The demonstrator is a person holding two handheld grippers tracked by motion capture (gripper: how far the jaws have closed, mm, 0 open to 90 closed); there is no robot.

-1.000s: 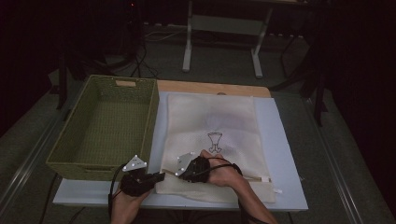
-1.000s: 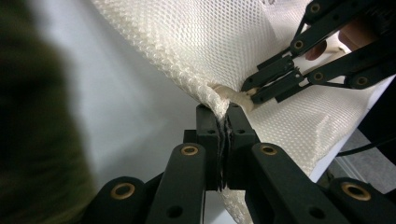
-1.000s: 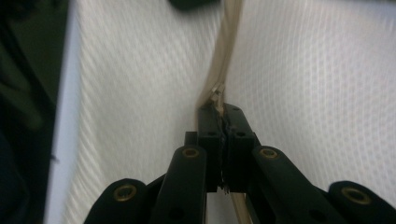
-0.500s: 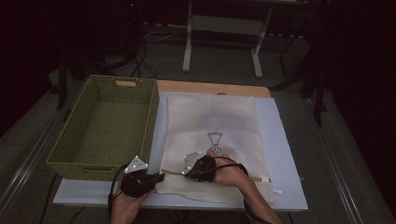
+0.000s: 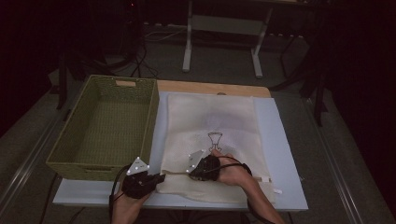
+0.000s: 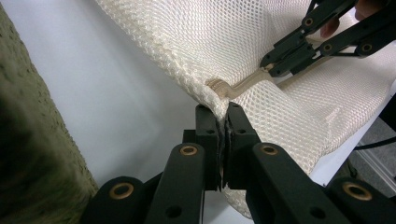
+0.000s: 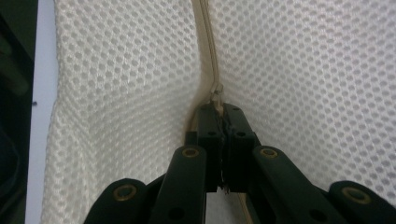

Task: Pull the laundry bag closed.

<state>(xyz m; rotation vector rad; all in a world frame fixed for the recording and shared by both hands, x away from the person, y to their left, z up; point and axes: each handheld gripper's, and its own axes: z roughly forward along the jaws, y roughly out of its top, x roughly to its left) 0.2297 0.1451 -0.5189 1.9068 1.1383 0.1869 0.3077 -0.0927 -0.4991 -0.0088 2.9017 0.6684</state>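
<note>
Between the closed jaws of our left tongs (image 6: pixel 222 140) sits the corner of a cream mesh laundry bag (image 6: pixel 261 51), pinched right at the end of its zipper (image 6: pixel 243 85), where the tape finishes in a small ribbed stop. Our right tongs (image 7: pixel 223 135) are clamped shut too, and they appear to have the zipper pull (image 7: pixel 217 100) nipped between the tips, with the zipper tape running straight away from them through the mesh. From the left gripper view we see the right tongs (image 6: pixel 299 44) working a short way along the same seam. Seen from above, both tongs (image 5: pixel 140 179) (image 5: pixel 201 169) lie near the front left corner of the bag (image 5: pixel 219 121), which is spread flat on a pale sheet over the counter (image 5: pixel 285 154), its near edge close to the counter's front. Just left of the bag stands a green woven basket (image 5: pixel 74 161), its inside bare. We judge the step in hand to be working the zipper, the left tongs anchoring the end while the right tongs draw the pull. The next move calls for a steady pull along the line of the teeth, with the anchor held firm so the mesh does not bunch or snag.
</note>
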